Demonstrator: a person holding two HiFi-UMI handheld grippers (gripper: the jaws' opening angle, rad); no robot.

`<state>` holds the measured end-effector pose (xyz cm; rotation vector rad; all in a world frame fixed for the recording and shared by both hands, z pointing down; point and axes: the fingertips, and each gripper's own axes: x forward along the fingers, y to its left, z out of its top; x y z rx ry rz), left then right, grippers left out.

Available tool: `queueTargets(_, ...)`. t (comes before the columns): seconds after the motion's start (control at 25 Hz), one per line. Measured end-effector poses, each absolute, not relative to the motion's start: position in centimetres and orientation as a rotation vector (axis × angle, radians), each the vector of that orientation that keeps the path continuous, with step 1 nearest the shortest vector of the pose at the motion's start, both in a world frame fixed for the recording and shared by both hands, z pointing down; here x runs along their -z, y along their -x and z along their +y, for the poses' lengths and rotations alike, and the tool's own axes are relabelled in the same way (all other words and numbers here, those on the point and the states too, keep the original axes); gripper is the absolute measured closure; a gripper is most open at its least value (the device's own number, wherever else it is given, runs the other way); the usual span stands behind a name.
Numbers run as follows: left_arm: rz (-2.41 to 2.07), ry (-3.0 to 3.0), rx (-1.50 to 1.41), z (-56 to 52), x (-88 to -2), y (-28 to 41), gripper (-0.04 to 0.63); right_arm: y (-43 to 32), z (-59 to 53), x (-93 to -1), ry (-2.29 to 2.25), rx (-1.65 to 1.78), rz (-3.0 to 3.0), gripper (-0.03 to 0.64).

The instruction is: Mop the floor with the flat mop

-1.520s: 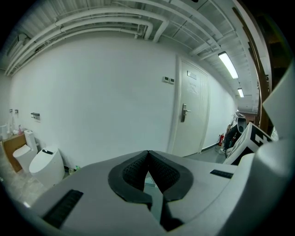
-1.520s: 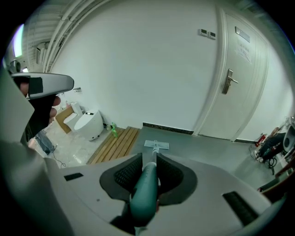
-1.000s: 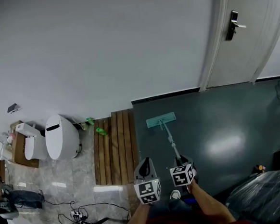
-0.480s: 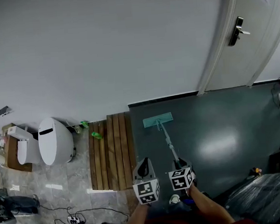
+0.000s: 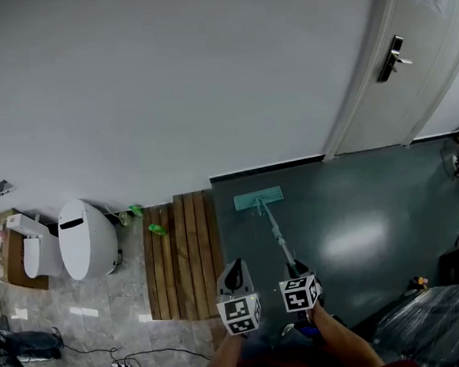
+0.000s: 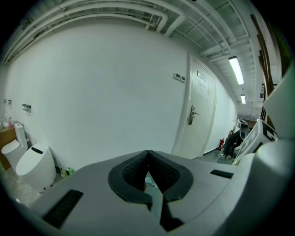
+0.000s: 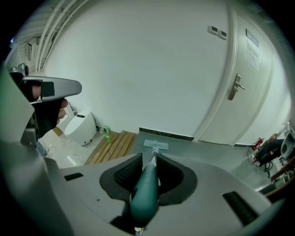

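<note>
The flat mop's teal head (image 5: 258,198) lies on the dark grey floor (image 5: 358,208) close to the wall's black skirting, and it shows small ahead in the right gripper view as mop head (image 7: 156,144). Its thin pole (image 5: 276,235) runs back toward me. My right gripper (image 5: 296,270) is shut on the mop's green handle (image 7: 145,189), which fills the space between the jaws. My left gripper (image 5: 236,275) hangs just left of it, off the mop, shut with nothing in it; in its own view the left gripper (image 6: 148,153) has its tips touching.
A wooden slat platform (image 5: 181,250) borders the dark floor on the left, with a white toilet (image 5: 85,237) and green bottles (image 5: 157,229) beyond. A white door (image 5: 405,54) stands at the far right. A plastic-covered heap (image 5: 430,325) lies near right. Cables (image 5: 140,360) trail at bottom left.
The mop head has slid a little away and to the left along the wall base. Both grippers keep their places and their hold.
</note>
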<state>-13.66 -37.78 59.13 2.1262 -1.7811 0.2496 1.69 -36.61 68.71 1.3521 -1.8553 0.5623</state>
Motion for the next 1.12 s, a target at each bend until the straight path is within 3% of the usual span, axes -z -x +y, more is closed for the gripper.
queueTargets(0.4,-1.761,-2.123,-0.263,-41.2,-59.9,15.8,0.581,0.1,-40.2,-68.9,-1.385,-0.567,-1.855,0.517)
queueTargets(1.12,-1.799,-2.101,-0.310,-46.9,-59.6,10.5,0.581,-4.3,-46.3,-68.4,-1.357,-0.595,-1.907,0.526)
